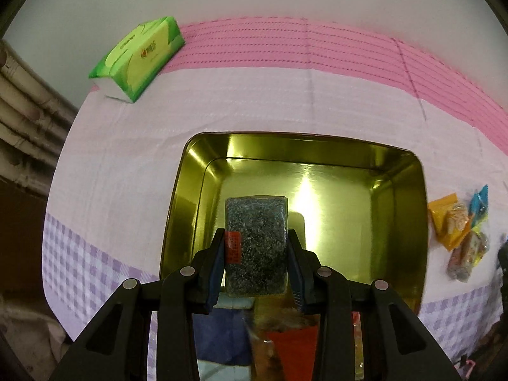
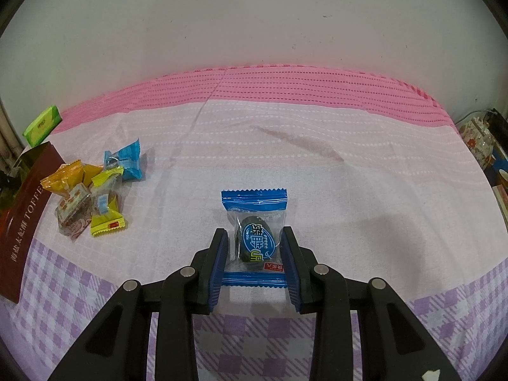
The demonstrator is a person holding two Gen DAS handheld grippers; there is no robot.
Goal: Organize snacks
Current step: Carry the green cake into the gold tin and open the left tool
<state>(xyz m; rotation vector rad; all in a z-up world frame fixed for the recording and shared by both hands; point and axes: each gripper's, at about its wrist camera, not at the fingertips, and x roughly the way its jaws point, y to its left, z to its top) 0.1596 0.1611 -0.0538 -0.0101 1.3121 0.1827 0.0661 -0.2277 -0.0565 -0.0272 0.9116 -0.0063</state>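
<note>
A cloth [image 2: 285, 158] banded pink, pale and lilac-checked covers the surface below a plain white wall. Over the open gold tin [image 1: 190, 190], the left gripper [image 1: 256, 254] pinches a dark speckled snack block [image 1: 255, 247] by its sides; the block hangs above the tin's shiny floor, and its lower end runs down behind the jaws. Beneath the jaws lie red, blue and brown wrappers, blurred and hard to tell apart. Right of the tin lies a small heap of wrapped snacks [image 1: 460, 235], partly smeared at the picture's edge. Beyond the tin's far left corner sits a green tissue pack [image 1: 139, 57]. In the right wrist view the right gripper [image 2: 255, 254] clasps a blue-wrapped sweet [image 2: 255, 238] resting on the cloth, well to the right of the tin, whose dark red side [image 2: 22, 222] is cut off at the left margin.
</note>
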